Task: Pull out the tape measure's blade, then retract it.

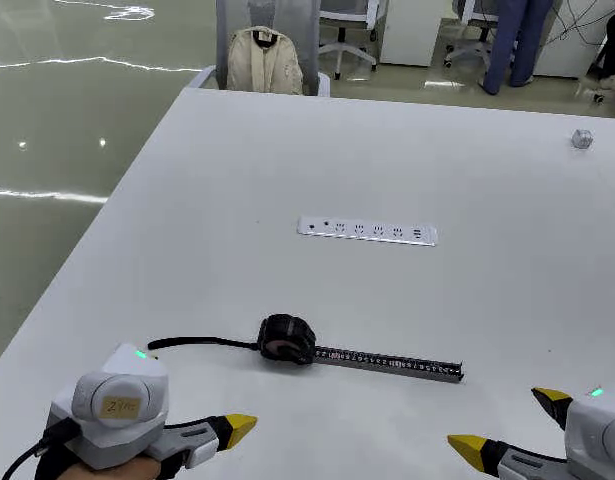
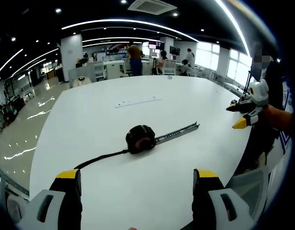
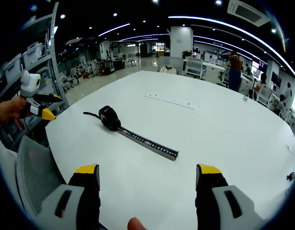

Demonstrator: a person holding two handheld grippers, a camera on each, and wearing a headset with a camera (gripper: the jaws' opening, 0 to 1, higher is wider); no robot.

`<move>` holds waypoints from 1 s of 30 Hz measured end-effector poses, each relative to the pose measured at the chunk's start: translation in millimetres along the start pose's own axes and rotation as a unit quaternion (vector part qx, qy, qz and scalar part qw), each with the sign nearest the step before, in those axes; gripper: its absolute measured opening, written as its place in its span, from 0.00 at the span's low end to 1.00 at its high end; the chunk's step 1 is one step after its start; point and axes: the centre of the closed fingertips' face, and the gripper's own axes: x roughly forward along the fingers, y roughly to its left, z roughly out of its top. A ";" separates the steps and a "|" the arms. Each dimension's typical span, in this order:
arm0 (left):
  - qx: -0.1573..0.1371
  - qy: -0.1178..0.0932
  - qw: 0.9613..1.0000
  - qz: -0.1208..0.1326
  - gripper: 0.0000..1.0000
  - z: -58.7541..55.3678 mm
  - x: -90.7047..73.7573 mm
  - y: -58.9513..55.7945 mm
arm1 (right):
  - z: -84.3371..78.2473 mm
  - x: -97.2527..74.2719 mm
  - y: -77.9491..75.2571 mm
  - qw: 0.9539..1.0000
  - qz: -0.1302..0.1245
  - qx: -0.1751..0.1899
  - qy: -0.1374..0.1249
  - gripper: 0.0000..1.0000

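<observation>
Both tools gape wide and hold nothing; the left gripper (image 2: 136, 175) and right gripper (image 3: 147, 168) hover at the near edge of the white table (image 1: 387, 150); between them, touching neither, lies the black tape measure (image 1: 286, 338), its blade (image 1: 387, 362) partly drawn out toward the right gripper; a power strip (image 1: 367, 230) lies beyond.

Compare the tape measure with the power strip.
The tape measure is black, the power strip white. The tape measure has a rounded case with its blade drawn out; the power strip is one flat bar. In the head view the tape measure lies nearer than the power strip. Both rest on the white table.
</observation>
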 end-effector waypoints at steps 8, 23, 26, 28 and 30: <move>-0.011 0.004 1.000 0.009 0.98 -5.9 -3.5 -1.5 | -5.9 -6.0 -0.2 1.000 -0.001 0.004 0.007 0.89; -0.049 0.023 0.998 0.035 1.00 -19.4 -7.0 -6.5 | -7.6 -15.5 -3.5 1.000 0.000 0.005 0.014 0.90; -0.054 0.022 0.997 0.042 1.00 -19.0 -8.3 -8.0 | -6.8 -15.3 -4.2 1.000 0.002 0.003 0.013 0.90; -0.063 0.020 0.996 0.053 1.00 -17.6 -9.7 -6.9 | -5.7 -15.2 -4.9 1.000 0.002 0.002 0.012 0.90; -0.074 0.026 0.995 0.063 1.00 -18.6 -10.8 -6.3 | -6.1 -14.6 -6.6 1.000 0.002 0.000 0.013 0.90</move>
